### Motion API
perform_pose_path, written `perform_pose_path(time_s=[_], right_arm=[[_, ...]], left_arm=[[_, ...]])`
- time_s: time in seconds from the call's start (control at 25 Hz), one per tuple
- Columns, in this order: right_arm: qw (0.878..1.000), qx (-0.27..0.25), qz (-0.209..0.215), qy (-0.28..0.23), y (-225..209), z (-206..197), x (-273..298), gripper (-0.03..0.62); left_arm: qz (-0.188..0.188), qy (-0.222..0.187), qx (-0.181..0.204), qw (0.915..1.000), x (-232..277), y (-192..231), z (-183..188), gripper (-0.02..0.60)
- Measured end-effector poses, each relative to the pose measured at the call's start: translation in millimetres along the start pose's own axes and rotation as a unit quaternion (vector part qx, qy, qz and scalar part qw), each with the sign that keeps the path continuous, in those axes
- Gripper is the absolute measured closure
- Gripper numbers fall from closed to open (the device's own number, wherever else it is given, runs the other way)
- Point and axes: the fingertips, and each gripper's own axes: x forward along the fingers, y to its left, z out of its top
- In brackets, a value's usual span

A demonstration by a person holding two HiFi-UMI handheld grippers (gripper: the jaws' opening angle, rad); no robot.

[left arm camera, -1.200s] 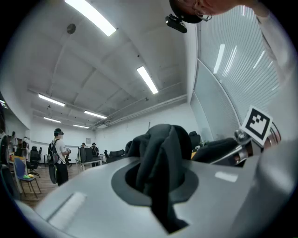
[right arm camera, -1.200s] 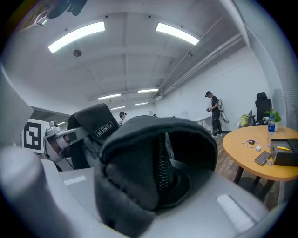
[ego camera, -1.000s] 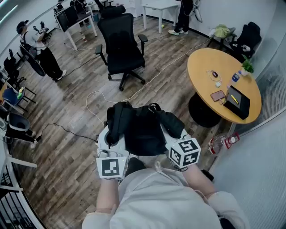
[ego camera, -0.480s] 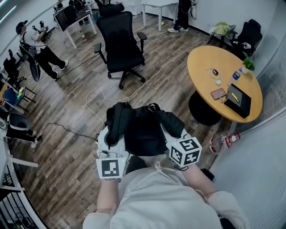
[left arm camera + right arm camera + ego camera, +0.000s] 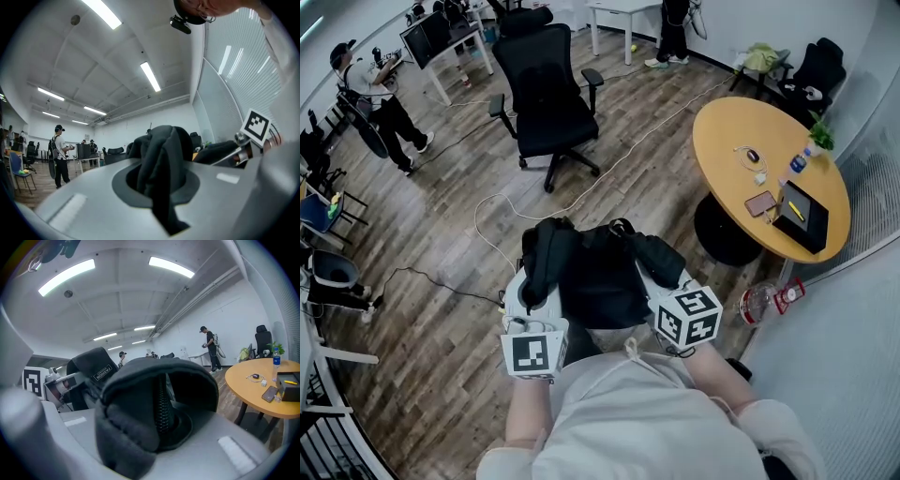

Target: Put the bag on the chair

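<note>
The wood floor (image 5: 441,234) lies under everything. The round desk (image 5: 741,141) stands ahead and to the right of the right jaws, well apart. The black chair (image 5: 546,98) stands well ahead of both pairs of jaws. The black bag (image 5: 600,277) hangs off the floor between them. Its long axis runs crosswise from one pair to the other, and its top handle faces the chair. The left gripper (image 5: 157,187) has its jaws pinched narrow on a bag strap. The right gripper (image 5: 161,423) clamps a padded part beside a zip. On the desk, a black case (image 5: 799,217) carries a yellow pen (image 5: 793,208).
</note>
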Motion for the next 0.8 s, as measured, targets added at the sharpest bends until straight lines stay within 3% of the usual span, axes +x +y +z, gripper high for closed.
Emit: perform_pose_path(time_s=[0.2, 0.8], right_arm=[[1.0, -0.001, -0.012, 0.004, 1.9, 18.9, 53.2, 0.568], [0.999, 0.013, -0.044, 0.0, 40.3, 87.0, 267.1, 0.568]], left_arm=[[-0.013, 0.001, -0.011, 0.9998, 37.4, 42.2, -14.0, 0.557], [-0.051, 0.002, -0.033, 0.9981, 173.9, 232.0, -48.8, 0.558]])
